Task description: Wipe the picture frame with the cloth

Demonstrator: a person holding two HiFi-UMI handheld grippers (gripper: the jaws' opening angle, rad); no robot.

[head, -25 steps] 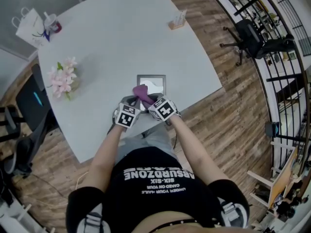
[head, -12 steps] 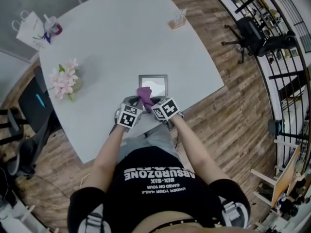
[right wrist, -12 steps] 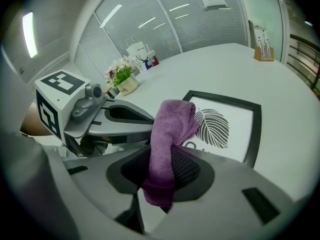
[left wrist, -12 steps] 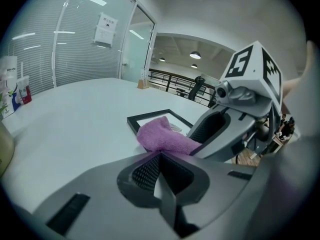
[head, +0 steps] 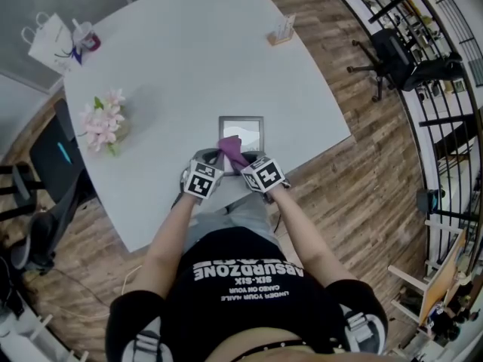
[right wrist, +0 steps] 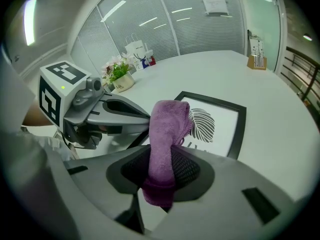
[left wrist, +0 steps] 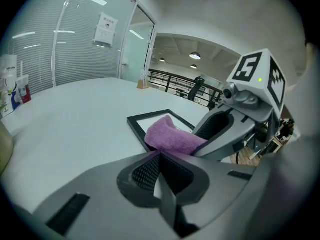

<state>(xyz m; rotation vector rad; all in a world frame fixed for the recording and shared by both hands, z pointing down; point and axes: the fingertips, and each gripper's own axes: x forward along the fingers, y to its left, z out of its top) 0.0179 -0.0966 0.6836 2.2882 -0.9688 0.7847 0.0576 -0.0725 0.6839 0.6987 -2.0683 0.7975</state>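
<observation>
with right gripper [right wrist: 160, 174] clamped on cloth [right wrist: 167, 129] and left gripper [left wrist: 160, 171] seemingly closed empty, press flat, sweeping evenly across picture frame [right wrist: 220, 126].

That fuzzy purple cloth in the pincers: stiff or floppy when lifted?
Probably floppy: the fuzzy purple cloth folds and droops where the right gripper pinches it. Likely light, being small and thin. Its nap probably resists slipping.

The white tabletop [head: 196, 66] carries a frame [head: 250, 131] near its front edge, flowers [head: 102, 119] at the left, a bag [head: 47, 40] and a holder [head: 282, 30] at the far side.
</observation>
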